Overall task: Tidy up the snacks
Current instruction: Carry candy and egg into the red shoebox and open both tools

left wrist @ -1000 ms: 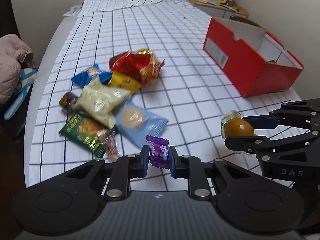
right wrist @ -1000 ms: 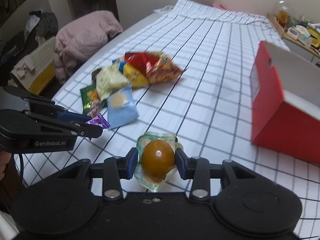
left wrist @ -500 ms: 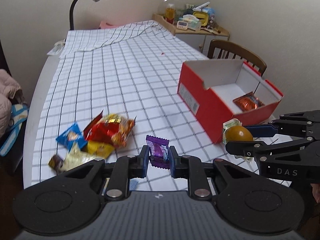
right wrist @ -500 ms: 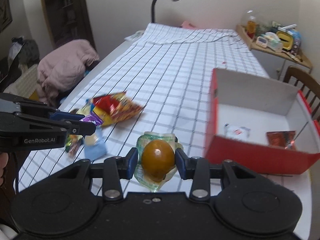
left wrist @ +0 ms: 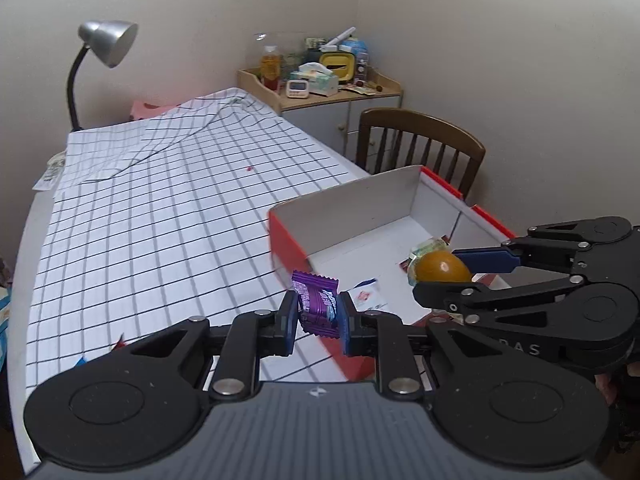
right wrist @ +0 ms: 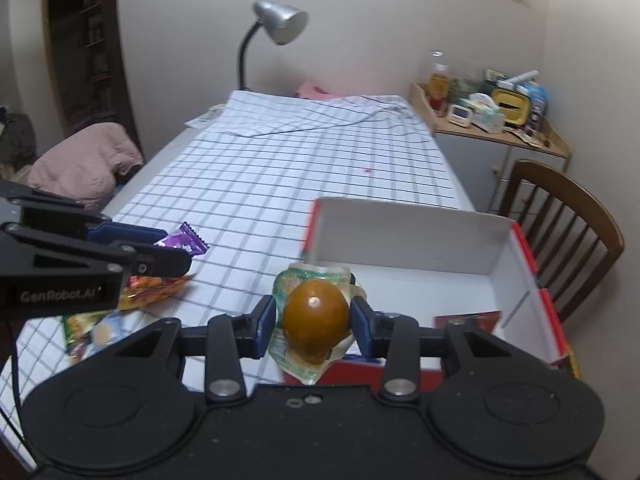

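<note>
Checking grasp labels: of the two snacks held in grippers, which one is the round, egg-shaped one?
The brown egg in clear wrap, clamped in the right gripper. The left gripper holds a flat purple candy packet instead.

A long white surface (right wrist: 168,156) runs away toward the far wall, covered by a white cloth with a dark grid (left wrist: 160,208) that is rumpled and folded at its far end. A red cardboard box (left wrist: 288,244) with a white inside sits on the cloth, just beyond the left fingers (left wrist: 289,320) and to their right. Left of the right fingers (right wrist: 264,320), a small heap of snack packets (right wrist: 152,288) lies on the cloth. A desk lamp (right wrist: 276,24) rises at the far end.
</note>
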Tool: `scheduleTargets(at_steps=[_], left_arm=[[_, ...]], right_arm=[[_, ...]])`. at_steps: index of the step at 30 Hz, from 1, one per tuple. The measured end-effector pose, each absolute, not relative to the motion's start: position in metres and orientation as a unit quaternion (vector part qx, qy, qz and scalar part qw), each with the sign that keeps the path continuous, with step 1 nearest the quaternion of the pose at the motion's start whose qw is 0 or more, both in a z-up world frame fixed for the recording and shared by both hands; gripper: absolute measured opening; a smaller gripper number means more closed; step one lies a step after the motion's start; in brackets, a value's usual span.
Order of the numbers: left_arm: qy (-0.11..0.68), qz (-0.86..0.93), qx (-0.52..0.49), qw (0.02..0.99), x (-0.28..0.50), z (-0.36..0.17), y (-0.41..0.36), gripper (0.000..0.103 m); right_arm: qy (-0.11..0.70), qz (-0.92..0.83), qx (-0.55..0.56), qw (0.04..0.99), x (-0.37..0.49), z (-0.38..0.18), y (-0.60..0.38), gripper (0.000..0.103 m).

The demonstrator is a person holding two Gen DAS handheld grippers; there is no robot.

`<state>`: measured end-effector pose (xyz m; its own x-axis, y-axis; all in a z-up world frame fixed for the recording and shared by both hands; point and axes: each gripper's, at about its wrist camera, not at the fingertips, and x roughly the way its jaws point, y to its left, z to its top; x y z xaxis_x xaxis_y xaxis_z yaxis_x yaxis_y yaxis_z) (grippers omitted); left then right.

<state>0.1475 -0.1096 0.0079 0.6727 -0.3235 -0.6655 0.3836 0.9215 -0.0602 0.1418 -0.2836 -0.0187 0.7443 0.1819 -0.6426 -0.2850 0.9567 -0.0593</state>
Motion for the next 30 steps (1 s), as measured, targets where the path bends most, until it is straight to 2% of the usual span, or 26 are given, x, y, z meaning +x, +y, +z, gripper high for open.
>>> scheduleTargets(at_steps=[18, 30], left_arm=[[0.447, -0.188, 0.036, 0.874, 0.239, -0.051, -0.21, 0.02], [0.515, -0.164, 0.048, 0.84, 0.27, -0.1, -0.242, 0.02]], right_arm=[[0.407, 0.054, -0.059, 0.91, 0.221, -0.058, -0.379, 0.039], [0.452, 0.049, -0.065, 0.888, 0.242, -0.091, -0.394, 0.039]])
